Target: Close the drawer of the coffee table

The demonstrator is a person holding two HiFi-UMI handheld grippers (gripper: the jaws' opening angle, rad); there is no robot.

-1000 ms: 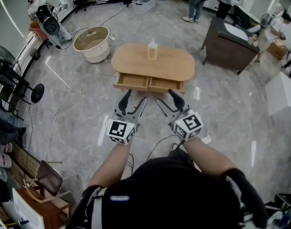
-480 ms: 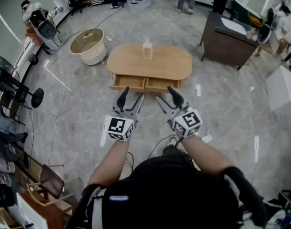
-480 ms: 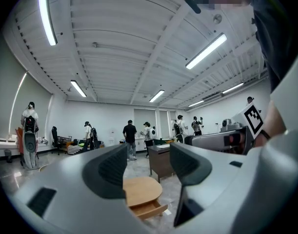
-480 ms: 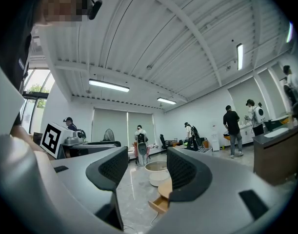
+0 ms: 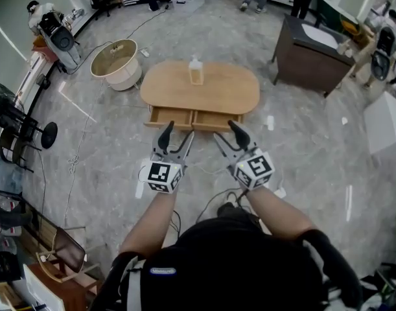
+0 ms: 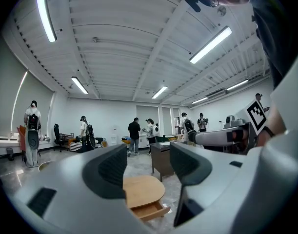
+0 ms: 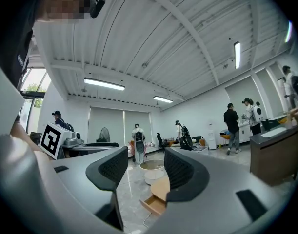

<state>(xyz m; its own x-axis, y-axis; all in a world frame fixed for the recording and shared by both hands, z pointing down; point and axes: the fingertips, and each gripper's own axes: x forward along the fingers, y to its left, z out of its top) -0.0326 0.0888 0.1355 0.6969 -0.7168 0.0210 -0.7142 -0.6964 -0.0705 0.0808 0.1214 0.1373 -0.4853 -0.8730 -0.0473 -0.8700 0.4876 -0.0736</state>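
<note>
While the drawers [image 5: 175,117] are standing open, you are holding left tongs [image 5: 178,132] and right tongs [image 5: 225,132] wide, seemingly short of them.

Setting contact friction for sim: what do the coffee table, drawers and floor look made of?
Coffee table: light wood or wood-look laminate, matte; even tan, no glare.
Drawers: same tan board, likely.
Floor: polished grey stone or tile; veined, with bright reflected streaks.

Head view: drawer [image 5: 171,117] contents too small to tell, and the bottle [image 5: 195,70] label is unreadable. Right gripper view: coffee table [image 7: 161,189] mostly hidden behind the 4 o'clock jaw. Left gripper view: its 9 o'clock side sits behind a jaw.
</note>
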